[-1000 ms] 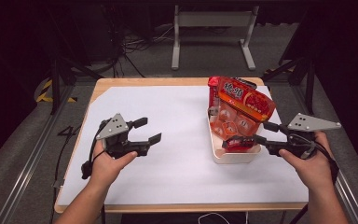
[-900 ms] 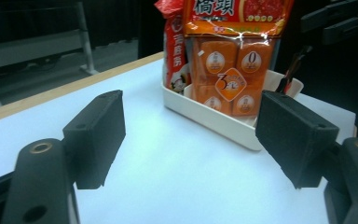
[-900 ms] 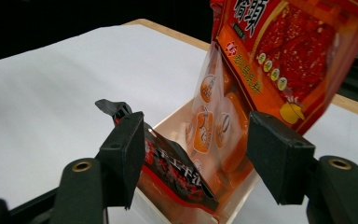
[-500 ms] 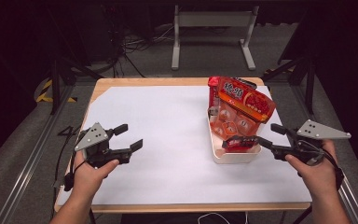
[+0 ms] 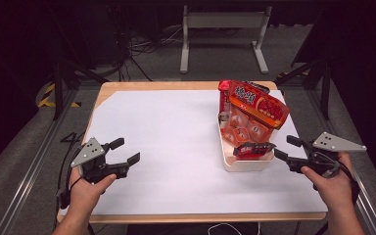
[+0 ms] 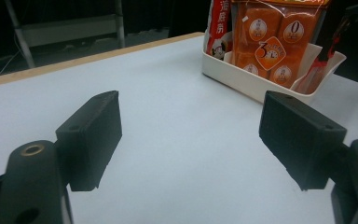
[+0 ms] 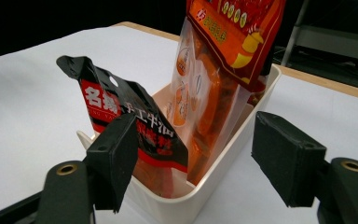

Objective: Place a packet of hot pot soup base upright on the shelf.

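The packing step is looking finished, and both hands are sitting low at the near edge of the table [image 5: 142,117] with nothing in them. The right gripper [image 5: 288,152] is standing just beside the near end of the white plastic bin [image 5: 247,164], its jaws spread wide and having just been opening, with nothing between them; in the right gripper view the bin's corner and the black-and-red snack packet [image 7: 128,121] are lying just beyond the tips. The left gripper [image 5: 126,152] is resting well apart from the bin, over the bare white tabletop, its jaws also spread and empty. The bin is holding three things: the large orange multipack of small sachets [image 5: 247,125], leaning upright with its red header card [image 5: 259,105] sticking out above the rim; a red pouch [image 6: 219,25] at the far end; and the black-and-red packet tilted at the near end. If anything is left to do, it probably calls for a straightening nudge, approached gently so the leaning multipack is not tipping over.
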Motion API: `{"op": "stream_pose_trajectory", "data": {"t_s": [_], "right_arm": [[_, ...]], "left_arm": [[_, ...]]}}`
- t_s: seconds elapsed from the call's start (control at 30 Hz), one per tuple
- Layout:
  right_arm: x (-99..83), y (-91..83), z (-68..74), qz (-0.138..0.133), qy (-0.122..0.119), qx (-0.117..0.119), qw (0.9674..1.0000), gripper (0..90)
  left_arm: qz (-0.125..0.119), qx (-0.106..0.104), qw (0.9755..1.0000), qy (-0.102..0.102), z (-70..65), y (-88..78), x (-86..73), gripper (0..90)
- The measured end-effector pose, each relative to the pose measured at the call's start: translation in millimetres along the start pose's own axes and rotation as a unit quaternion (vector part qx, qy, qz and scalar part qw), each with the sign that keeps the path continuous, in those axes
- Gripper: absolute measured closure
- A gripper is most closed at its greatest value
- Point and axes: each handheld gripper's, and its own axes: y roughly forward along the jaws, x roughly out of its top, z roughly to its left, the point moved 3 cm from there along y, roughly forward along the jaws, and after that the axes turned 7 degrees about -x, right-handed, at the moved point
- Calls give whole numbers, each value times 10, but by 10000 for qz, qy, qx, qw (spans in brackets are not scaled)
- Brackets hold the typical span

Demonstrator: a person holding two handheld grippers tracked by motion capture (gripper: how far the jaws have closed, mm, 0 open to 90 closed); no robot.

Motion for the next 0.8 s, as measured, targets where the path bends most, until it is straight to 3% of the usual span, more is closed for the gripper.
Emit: {"op": "stream_pose_trajectory", "data": {"t_s": [0.17, 0.47, 0.8], "right_arm": [[-87, 58, 12, 2, 20, 43, 10000, 315], [-162, 135, 36, 123, -6, 139, 9998, 311], [-192, 153, 52, 172, 10, 173, 9997, 308]], "left_arm": [[95, 5, 9999, 82, 32, 27, -57, 216], [260, -215, 9994, -1, 61, 73, -122, 216], [303, -246, 9992, -50, 66, 73, -129, 217]]}}
